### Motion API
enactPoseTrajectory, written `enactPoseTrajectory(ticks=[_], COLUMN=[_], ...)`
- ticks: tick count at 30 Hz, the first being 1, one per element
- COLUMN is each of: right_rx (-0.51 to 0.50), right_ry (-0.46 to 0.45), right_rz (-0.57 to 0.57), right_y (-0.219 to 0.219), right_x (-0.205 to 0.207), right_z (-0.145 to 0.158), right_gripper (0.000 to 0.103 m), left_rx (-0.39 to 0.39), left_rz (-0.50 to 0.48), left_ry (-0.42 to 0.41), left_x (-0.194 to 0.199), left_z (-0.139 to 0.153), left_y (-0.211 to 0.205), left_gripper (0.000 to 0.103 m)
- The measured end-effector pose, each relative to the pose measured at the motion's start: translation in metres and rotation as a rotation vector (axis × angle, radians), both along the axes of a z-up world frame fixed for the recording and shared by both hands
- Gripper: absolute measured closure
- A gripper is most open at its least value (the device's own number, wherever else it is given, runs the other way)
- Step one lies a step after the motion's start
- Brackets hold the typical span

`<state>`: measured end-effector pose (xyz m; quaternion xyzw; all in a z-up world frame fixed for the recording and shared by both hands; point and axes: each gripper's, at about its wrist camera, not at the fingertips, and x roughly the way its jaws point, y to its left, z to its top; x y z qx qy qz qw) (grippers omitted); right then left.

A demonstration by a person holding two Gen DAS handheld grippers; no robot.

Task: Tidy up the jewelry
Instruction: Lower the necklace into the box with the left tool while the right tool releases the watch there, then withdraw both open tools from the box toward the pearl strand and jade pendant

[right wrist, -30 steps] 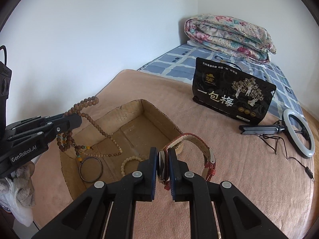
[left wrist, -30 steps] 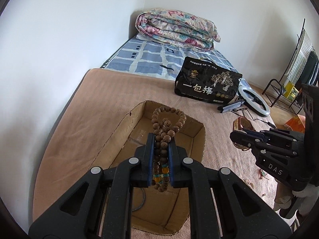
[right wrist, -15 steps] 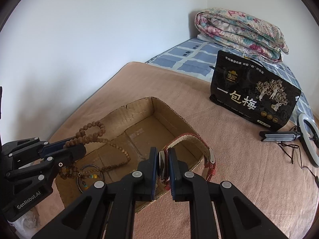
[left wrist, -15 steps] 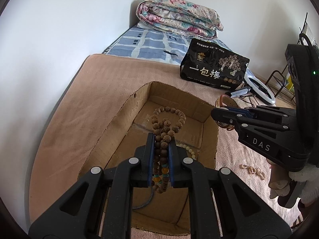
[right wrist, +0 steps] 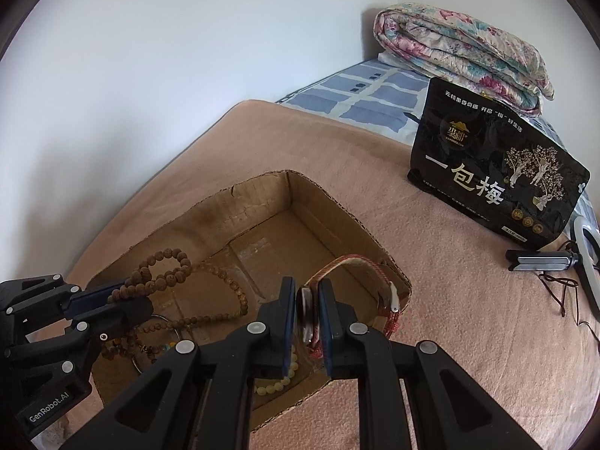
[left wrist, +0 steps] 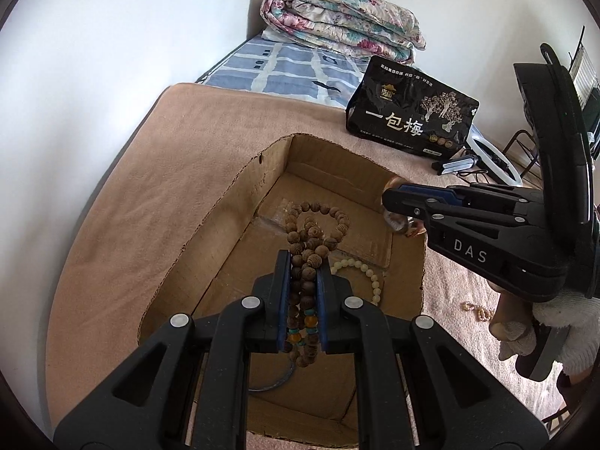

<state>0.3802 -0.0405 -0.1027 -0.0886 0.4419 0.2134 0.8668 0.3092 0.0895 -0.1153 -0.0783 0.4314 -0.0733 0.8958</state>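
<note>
An open cardboard box [left wrist: 232,195] [right wrist: 326,191] lies on a tan blanket. My left gripper [left wrist: 303,262] is shut on a brown wooden bead necklace [left wrist: 311,232] and holds it over the box; the necklace also shows in the right wrist view [right wrist: 165,277], its long strand drooping into the box. My right gripper [right wrist: 306,292] is shut on a watch [right wrist: 305,315] with a red woven strap [right wrist: 360,262], above the box's right wall. A cream bead bracelet [left wrist: 363,270] and a dark ring bangle [left wrist: 277,384] lie on the box floor.
A black printed bag [left wrist: 410,112] [right wrist: 495,172] stands behind the box. A white ring light on a stand [left wrist: 491,157] [right wrist: 585,258] lies to the right with its cable. Small loose beads [left wrist: 476,309] lie on the blanket. A folded floral quilt [left wrist: 337,24] sits at the back.
Both grippers moved in over the box. The necklace now hangs lower inside it, and the watch has come above the box's right wall.
</note>
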Motion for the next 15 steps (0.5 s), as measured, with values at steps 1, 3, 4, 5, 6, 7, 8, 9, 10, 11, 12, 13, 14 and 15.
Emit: enactPoseTrajectory(ticks=[1,3,4,5,6,7,8,9,10,11,12,13,14,15], right_rx=[0.002,0.006,0.009,0.012,0.011,0.012,0.013,0.015,0.015,0.015,0.015,0.015,0.015,0.015], right_ry=[-0.008,-0.022,-0.027,-0.031,-0.035,-0.039,-0.044,-0.047,-0.048,-0.048,-0.048,-0.048,-0.048,-0.048], right_rz=[-0.003,-0.010,-0.015,-0.020,-0.027,-0.035,-0.042,-0.047,-0.050,-0.053,-0.056,-0.059,-0.061,-0.062], right_y=[0.000,-0.002,-0.003,-0.004,-0.005,-0.007,-0.008,-0.010,-0.010,-0.012,-0.013,-0.013,-0.014,-0.015], right_x=[0.000,-0.001,-0.001,-0.002,-0.002,-0.002,-0.003,-0.004,-0.005,-0.005,-0.005,-0.006,-0.006,-0.007], right_z=[0.001,0.004,0.006,0.007,0.008,0.009,0.010,0.011,0.012,0.012,0.013,0.014,0.014,0.015], right_gripper=[0.072,0.056,0.049,0.043,0.039,0.033,0.028,0.026,0.025,0.024,0.024,0.024,0.023,0.022], left_rx=[-0.006,-0.016,-0.018,-0.018,-0.014,-0.006,0.001,0.005,0.004,0.004,0.002,0.000,-0.001,0.002], left_rz=[-0.002,-0.007,-0.007,-0.003,0.000,0.003,0.005,0.006,0.008,0.010,0.012,0.012,0.011,0.011], left_ry=[-0.003,0.007,0.012,0.009,-0.001,-0.006,-0.005,-0.002,-0.001,0.000,0.001,0.001,0.000,-0.003], left_x=[0.000,0.001,0.001,0.000,-0.001,-0.002,-0.003,-0.003,-0.004,-0.004,-0.005,-0.006,-0.006,-0.007], left_z=[0.000,-0.002,-0.002,-0.002,-0.002,-0.001,-0.001,-0.001,-0.001,-0.001,-0.001,0.000,0.000,0.002], left_y=[0.001,0.002,0.002,0.002,0.002,0.002,0.001,0.000,0.000,0.000,0.000,0.000,0.000,0.000], left_gripper=[0.093,0.087,0.070,0.061,0.052,0.051,0.051,0.051,0.051,0.051,0.051,0.051,0.051,0.051])
